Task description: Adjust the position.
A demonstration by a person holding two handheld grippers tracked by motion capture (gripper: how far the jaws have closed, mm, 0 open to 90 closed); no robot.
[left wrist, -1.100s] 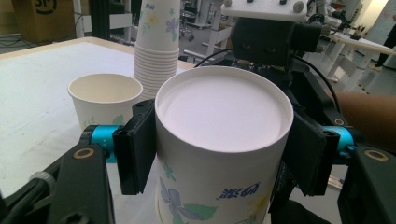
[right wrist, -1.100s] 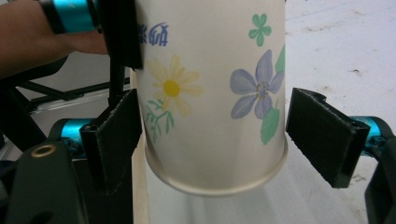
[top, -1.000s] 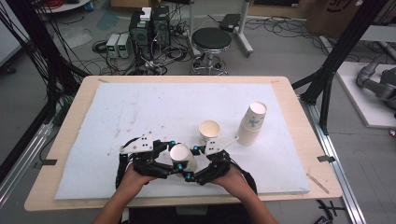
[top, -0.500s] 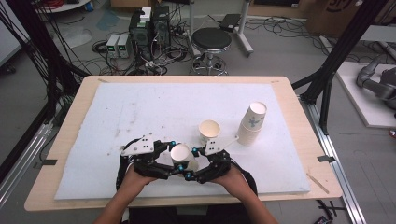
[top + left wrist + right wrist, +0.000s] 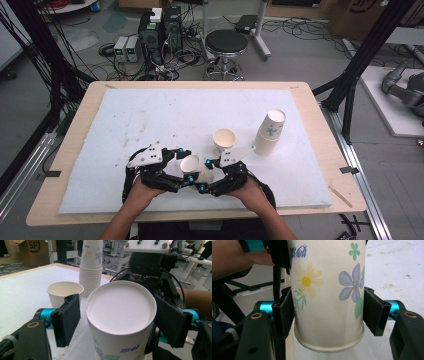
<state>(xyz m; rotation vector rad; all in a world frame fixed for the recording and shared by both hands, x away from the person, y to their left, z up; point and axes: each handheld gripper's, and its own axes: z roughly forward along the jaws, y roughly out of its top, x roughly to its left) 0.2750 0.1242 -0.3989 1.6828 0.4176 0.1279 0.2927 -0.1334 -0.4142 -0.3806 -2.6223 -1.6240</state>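
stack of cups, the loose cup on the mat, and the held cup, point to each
stack of cups (image 5: pixel 269 134), high view, mid side wall
loose cup (image 5: pixel 224 138), high view, open mouth
held cup (image 5: pixel 328 300), right gripper view, flowered side wall

Two loose paper cups (image 5: pixel 191 165) (image 5: pixel 224 140), one stack of cups (image 5: pixel 270 132), two claws (image 5: pixel 186 176) (image 5: pixel 207 176).

Grey concrete floor (image 5: pixel 310 55) was strewn with cables (image 5: pixel 165 60). A black round stool (image 5: pixel 226 42) stood beyond the wooden tabletop (image 5: pixel 65 150), beside dark computer boxes (image 5: pixel 160 27). Black frame posts (image 5: pixel 365 55) flanked both sides. A cardboard box (image 5: pixel 28 251) sat behind.
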